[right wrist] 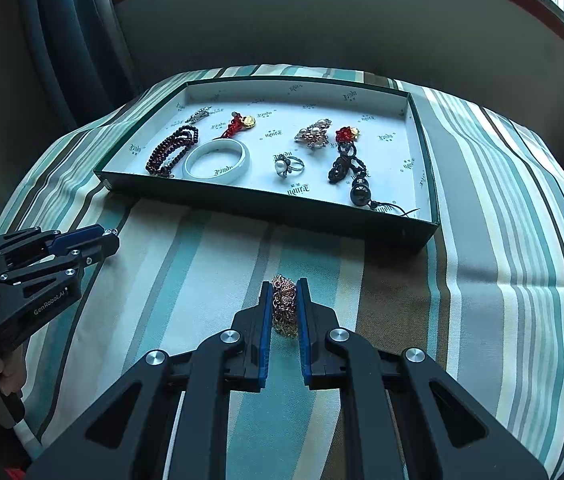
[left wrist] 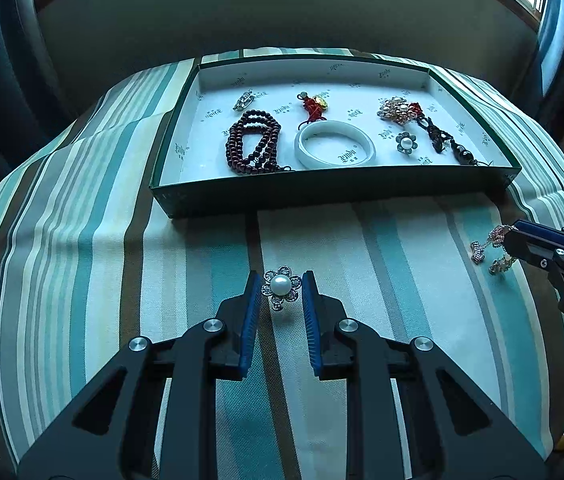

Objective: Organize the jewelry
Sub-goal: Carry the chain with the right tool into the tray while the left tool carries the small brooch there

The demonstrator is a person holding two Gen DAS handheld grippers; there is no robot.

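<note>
A green box point(left wrist: 333, 192) lined with white paper holds a dark red bead string point(left wrist: 254, 142), a white bangle point(left wrist: 334, 144), a pearl flower ring point(left wrist: 405, 143), a red-cord charm point(left wrist: 313, 106), a pearl brooch point(left wrist: 395, 111) and a black cord pendant point(left wrist: 441, 140). My left gripper point(left wrist: 282, 286) sits around a second pearl flower ring point(left wrist: 281, 286) on the striped cloth, its pads at the petals' edges. My right gripper point(right wrist: 285, 300) is shut on a bunched rose-gold chain point(right wrist: 285, 306), just above the cloth; it also shows in the left wrist view point(left wrist: 507, 236).
The box point(right wrist: 266, 204) stands at the far side of the striped tablecloth point(right wrist: 481, 280). A dark wall and curtains rise behind it. The left gripper shows at the left edge of the right wrist view point(right wrist: 108, 236), with a hand below it.
</note>
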